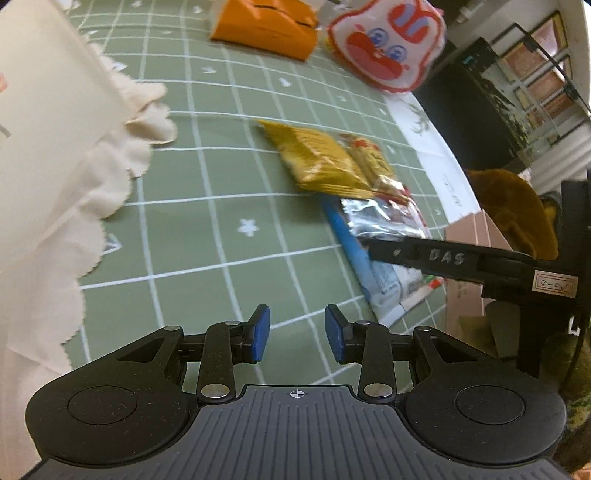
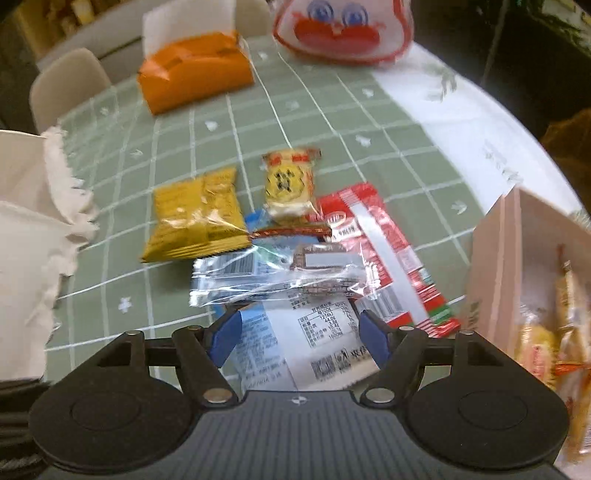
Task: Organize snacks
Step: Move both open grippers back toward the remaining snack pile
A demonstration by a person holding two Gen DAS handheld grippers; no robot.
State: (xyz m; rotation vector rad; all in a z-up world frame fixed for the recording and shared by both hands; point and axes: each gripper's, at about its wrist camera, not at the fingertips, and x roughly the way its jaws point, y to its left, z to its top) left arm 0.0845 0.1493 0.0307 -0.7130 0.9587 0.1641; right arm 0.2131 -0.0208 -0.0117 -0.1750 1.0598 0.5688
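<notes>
A pile of snack packets lies on the green checked tablecloth (image 2: 166,295): a gold packet (image 2: 195,221), a small yellow packet (image 2: 290,182), a red wrapper (image 2: 384,254), a clear packet (image 2: 280,277) and a blue-and-white packet (image 2: 295,343). My right gripper (image 2: 300,332) is open, its blue pads either side of the blue-and-white packet. My left gripper (image 1: 297,338) is open and empty above the cloth, left of the pile. In the left wrist view the gold packet (image 1: 317,162) and blue packet (image 1: 373,273) show, with the right gripper's finger (image 1: 443,256) over them.
A cream paper bag with a pinked edge (image 1: 55,155) stands at the left. A pink bag (image 2: 517,266) holding snacks stands at the right. An orange tissue box (image 2: 195,70) and a red-and-white cartoon bag (image 2: 340,26) sit at the far side. Table edge at right (image 1: 436,162).
</notes>
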